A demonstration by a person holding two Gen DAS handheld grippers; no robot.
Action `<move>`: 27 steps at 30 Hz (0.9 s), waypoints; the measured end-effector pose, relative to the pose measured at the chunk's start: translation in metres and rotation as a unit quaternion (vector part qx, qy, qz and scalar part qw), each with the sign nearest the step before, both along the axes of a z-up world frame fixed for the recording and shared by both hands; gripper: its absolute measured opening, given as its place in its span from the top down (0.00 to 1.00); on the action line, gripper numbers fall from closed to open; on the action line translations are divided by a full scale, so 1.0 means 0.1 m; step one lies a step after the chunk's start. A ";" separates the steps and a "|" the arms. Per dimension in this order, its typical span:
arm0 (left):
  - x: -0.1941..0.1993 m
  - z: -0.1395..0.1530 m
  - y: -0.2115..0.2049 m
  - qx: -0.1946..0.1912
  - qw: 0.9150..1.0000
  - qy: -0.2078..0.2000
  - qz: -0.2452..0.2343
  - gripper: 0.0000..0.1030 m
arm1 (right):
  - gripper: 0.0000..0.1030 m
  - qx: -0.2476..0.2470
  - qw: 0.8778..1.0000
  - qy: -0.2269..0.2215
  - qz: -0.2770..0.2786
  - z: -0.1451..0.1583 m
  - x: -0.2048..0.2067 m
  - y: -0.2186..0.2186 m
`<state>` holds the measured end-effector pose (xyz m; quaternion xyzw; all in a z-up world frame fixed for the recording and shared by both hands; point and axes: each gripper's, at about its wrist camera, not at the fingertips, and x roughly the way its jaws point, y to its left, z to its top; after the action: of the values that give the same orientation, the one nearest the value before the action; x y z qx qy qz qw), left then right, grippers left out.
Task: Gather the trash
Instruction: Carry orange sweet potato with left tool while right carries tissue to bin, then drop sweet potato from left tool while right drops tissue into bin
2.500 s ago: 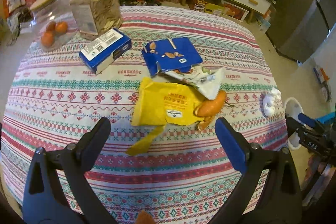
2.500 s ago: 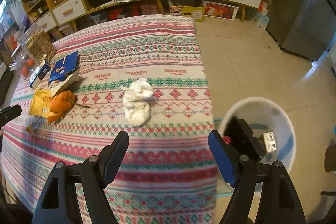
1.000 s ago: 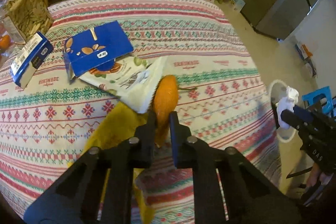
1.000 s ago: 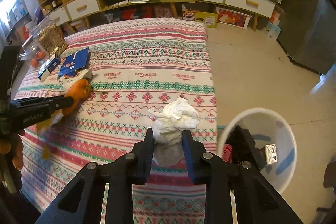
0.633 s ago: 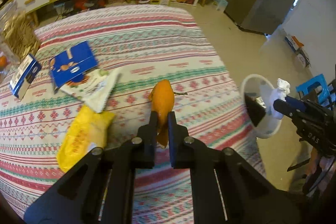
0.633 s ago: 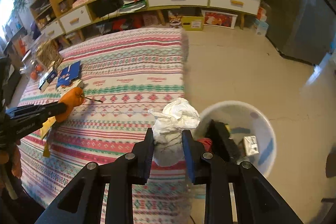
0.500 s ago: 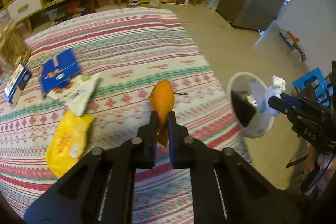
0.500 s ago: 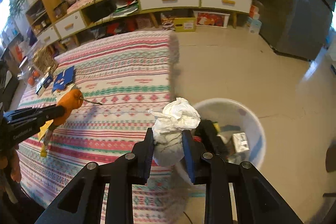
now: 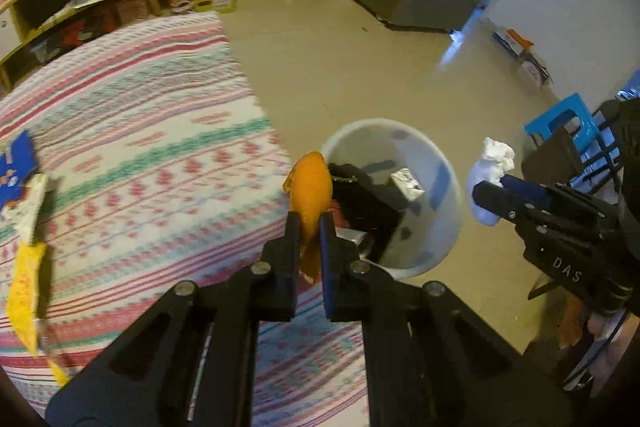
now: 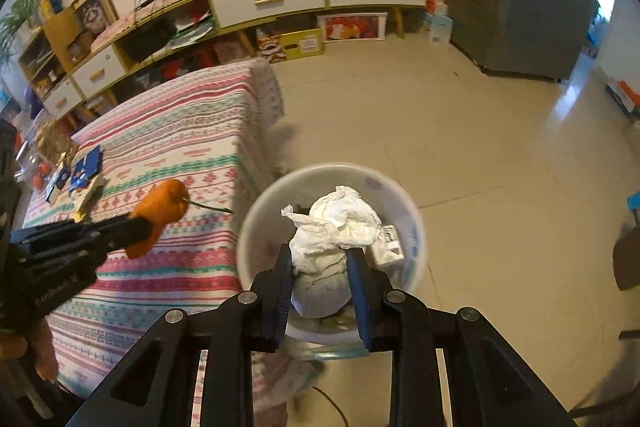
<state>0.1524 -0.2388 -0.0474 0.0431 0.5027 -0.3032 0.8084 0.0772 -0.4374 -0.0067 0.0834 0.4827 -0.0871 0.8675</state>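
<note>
In the right wrist view, nearest to me at the bottom centre, my right gripper point(image 10: 320, 267) has its jaws pinching a crumpled white tissue point(image 10: 336, 223), and it hangs right above the open mouth of the white bin point(image 10: 412, 227) on the floor. Inside the bin, at its right wall, I see a small silvery carton point(image 10: 386, 241) and some dark trash, so part of the collecting is already done.

In the left wrist view, my left gripper point(image 9: 306, 231) sits at the lower centre with its jaws pressed on an orange peel point(image 9: 310, 187). The peel stands just at the near-left rim of the bin point(image 9: 448, 211), over the edge of the bench point(image 9: 160, 163), not yet clearly over the opening. To the right of the frame the other gripper point(image 9: 486, 193) shows with the tissue point(image 9: 490, 167) beyond the bin's right rim.

Farther off, at the left edge of the frame, litter lies on the striped cloth: a yellow wrapper point(image 9: 26, 287), a white wrapper point(image 9: 30, 211) above it, and a blue packet point(image 9: 16, 167) higher up.

My judgement: two pieces are about to be dropped, the tissue first, the peel after a short move to the right. The three wrappers on the bench are left to fetch, so the task looks around halfway.
</note>
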 end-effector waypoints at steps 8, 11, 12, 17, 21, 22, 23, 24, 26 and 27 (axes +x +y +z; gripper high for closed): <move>-0.08 -0.12 -0.43 -0.005 0.999 -0.008 -0.044 0.85 | 0.73 -0.002 1.000 0.006 -0.024 -0.02 -0.13 -0.22; -0.09 -0.15 -0.43 -0.001 0.999 -0.019 -0.046 0.54 | 0.73 0.000 1.000 0.007 -0.029 -0.03 -0.14 -0.28; -0.10 -0.13 -0.42 -0.001 0.999 -0.024 -0.044 0.49 | 0.73 0.001 1.000 0.007 -0.030 -0.03 -0.14 -0.28; -0.16 -0.06 -0.25 0.012 0.999 -0.038 -0.037 0.42 | 0.73 0.002 0.999 0.009 -0.032 -0.05 -0.13 -0.29; -0.21 0.01 -0.07 0.025 0.998 -0.049 -0.022 0.30 | 0.73 0.002 0.999 0.014 -0.032 -0.07 -0.08 -0.25; -0.22 0.04 0.00 0.032 0.998 -0.057 -0.014 0.25 | 0.73 0.002 0.999 0.015 -0.032 -0.09 -0.06 -0.25; -0.22 0.06 0.04 0.036 0.998 -0.059 -0.010 0.22 | 0.73 0.001 0.999 0.016 -0.034 -0.10 -0.04 -0.24; -0.22 0.07 0.09 0.038 0.998 -0.059 -0.006 0.21 | 0.72 0.000 0.999 0.017 -0.036 -0.12 -0.02 -0.24; -0.21 0.08 0.23 0.043 0.998 -0.054 0.007 0.21 | 0.70 -0.002 0.999 0.018 -0.039 -0.14 0.00 -0.25; -0.20 0.10 0.31 0.045 0.998 -0.051 0.014 0.20 | 0.68 -0.006 0.999 0.017 -0.043 -0.15 0.02 -0.25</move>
<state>0.1321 -0.2078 -0.0377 0.0876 0.4745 -0.2664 0.8344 0.0791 -0.4624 -0.0219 0.0976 0.4928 -0.1289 0.8550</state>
